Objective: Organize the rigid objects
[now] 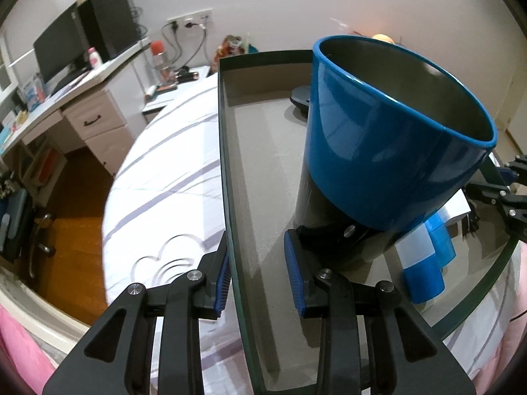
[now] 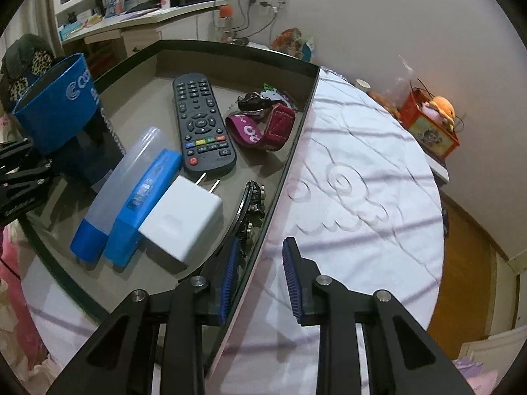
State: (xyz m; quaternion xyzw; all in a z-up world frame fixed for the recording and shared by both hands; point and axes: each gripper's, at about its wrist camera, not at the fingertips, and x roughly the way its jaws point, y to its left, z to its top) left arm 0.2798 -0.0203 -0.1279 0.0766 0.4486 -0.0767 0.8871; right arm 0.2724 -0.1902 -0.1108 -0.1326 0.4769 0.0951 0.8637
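Both tools straddle opposite walls of the tray (image 2: 230, 49) on the bed (image 2: 362, 181). The left tool (image 1: 257, 279) and right tool (image 2: 258, 279) stand open around the wall, not yet clamped. Inside lie the remote control (image 2: 201, 121), charger (image 2: 184, 220) and blue cup (image 1: 388, 138). The step in hand seems to be gripping the tray; next, both must close evenly before lifting

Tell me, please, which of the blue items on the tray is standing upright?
The blue cup with white lettering stands upright, mouth open upward; the blue box and blue-capped clear case lie flat beside the charger.
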